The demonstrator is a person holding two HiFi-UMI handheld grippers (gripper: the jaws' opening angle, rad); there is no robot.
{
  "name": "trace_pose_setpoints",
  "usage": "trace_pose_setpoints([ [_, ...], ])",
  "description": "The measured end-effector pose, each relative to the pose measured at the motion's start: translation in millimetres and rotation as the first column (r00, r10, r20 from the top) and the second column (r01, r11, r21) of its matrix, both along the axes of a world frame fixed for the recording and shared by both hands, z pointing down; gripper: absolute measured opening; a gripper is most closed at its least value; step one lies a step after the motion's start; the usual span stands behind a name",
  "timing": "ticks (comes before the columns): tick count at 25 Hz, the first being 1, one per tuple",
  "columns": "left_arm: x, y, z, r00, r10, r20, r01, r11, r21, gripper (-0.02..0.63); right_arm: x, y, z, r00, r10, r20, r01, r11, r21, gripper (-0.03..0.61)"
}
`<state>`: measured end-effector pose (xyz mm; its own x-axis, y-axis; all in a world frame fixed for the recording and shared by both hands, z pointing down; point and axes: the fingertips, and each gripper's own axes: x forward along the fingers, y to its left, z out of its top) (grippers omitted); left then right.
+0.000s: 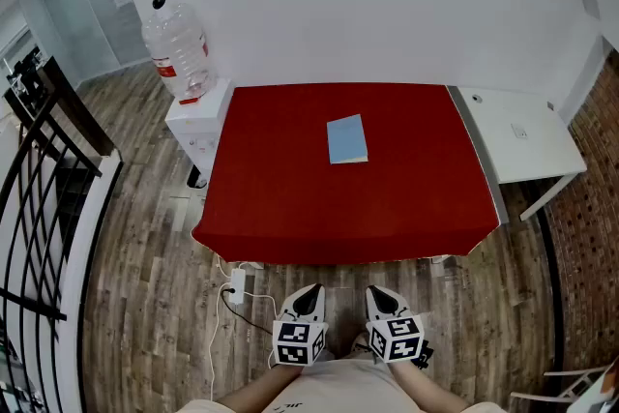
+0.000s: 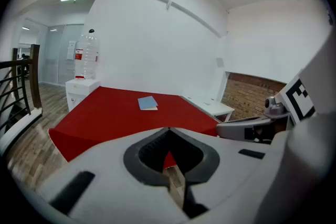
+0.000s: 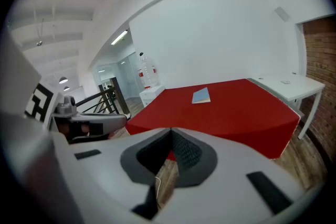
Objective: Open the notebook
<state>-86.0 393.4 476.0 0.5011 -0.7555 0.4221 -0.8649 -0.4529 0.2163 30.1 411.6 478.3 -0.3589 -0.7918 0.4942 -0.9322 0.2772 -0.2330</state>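
A closed light-blue notebook (image 1: pixel 347 139) lies flat near the middle of the red table (image 1: pixel 290 198); it also shows in the left gripper view as the notebook (image 2: pixel 148 103) and in the right gripper view as the notebook (image 3: pixel 201 95). Both grippers hang low in front of the table's near edge, well short of the notebook. The left gripper (image 1: pixel 308 301) (image 2: pixel 169 134) has its jaws together, nothing between them. The right gripper (image 1: pixel 381 299) (image 3: pixel 171 134) is likewise shut and empty.
A large water bottle (image 1: pixel 177 48) stands on a small white cabinet (image 1: pixel 198 123) left of the table. A white side table (image 1: pixel 517 135) adjoins the right edge. A black railing (image 1: pixel 44 179) runs at far left. A power strip and cable (image 1: pixel 236 290) lie on the wooden floor.
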Motion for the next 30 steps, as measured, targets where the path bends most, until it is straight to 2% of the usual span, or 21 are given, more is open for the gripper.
trace_pose_setpoints([
  [6, -24.9, -8.4, 0.9, 1.000, 0.021, -0.001, -0.021, 1.000, 0.003, 0.006, -20.3, -11.1, -4.4, 0.999, 0.039, -0.004, -0.039, 0.999, 0.023, 0.006],
  [15, -32.0, -46.8, 5.7, 1.000, 0.026, -0.012, -0.026, 1.000, 0.001, 0.006, -32.3, -49.4, 1.5, 0.999, 0.034, -0.011, -0.034, 0.999, 0.030, 0.006],
  [20, -20.8, -101.7, 15.3, 1.000, 0.011, -0.005, -0.011, 1.000, -0.006, 0.006, -19.7, -110.5, 7.2, 1.000, 0.023, -0.005, -0.023, 0.999, 0.046, 0.006],
  [24, -2.3, -166.5, 16.5, 1.000, -0.009, -0.005, 0.009, 1.000, -0.001, 0.006, -1.1, -177.7, 6.8, 1.000, 0.005, -0.002, -0.005, 0.998, 0.061, 0.006],
  [30, 24.5, -262.9, 3.9, 0.998, -0.066, -0.001, 0.066, 0.998, 0.014, 0.006, 24.7, -274.0, -5.0, 0.997, -0.072, -0.019, 0.073, 0.994, 0.084, 0.006],
])
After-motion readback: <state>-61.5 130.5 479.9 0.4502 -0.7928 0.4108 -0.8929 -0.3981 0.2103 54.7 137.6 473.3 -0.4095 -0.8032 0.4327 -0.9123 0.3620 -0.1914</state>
